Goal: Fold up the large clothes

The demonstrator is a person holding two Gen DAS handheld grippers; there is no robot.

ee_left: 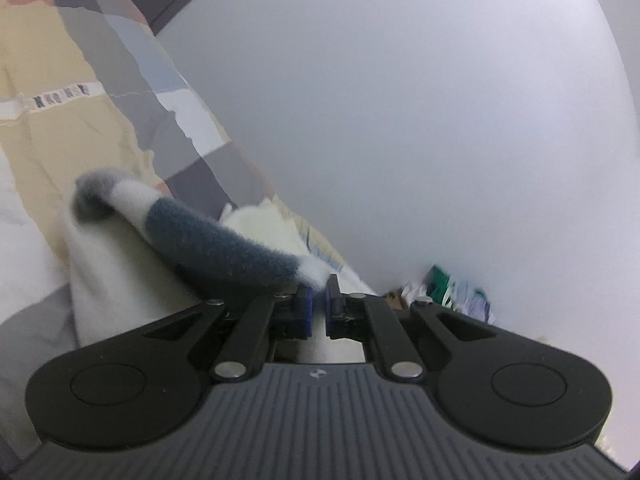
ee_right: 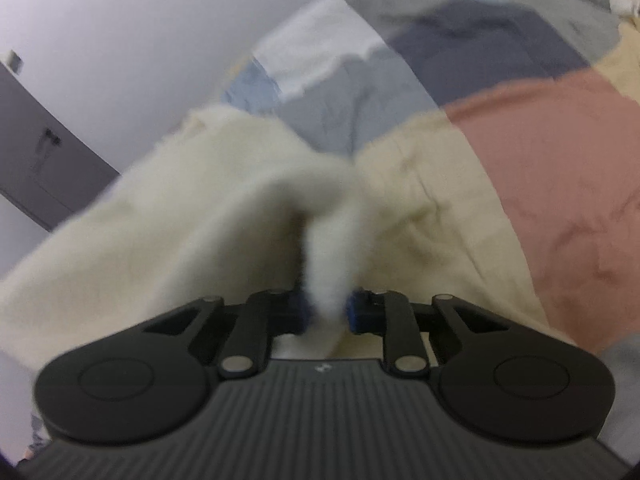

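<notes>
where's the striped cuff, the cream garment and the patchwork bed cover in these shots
striped cuff (ee_left: 224,246), left wrist view, on its dark blue band
cream garment (ee_right: 160,224), right wrist view, on the broad fleecy panel left of the pinched fold
patchwork bed cover (ee_right: 552,168), right wrist view, on its pink patch

Soft even light, motion-blurred, fisheye-warped
</notes>
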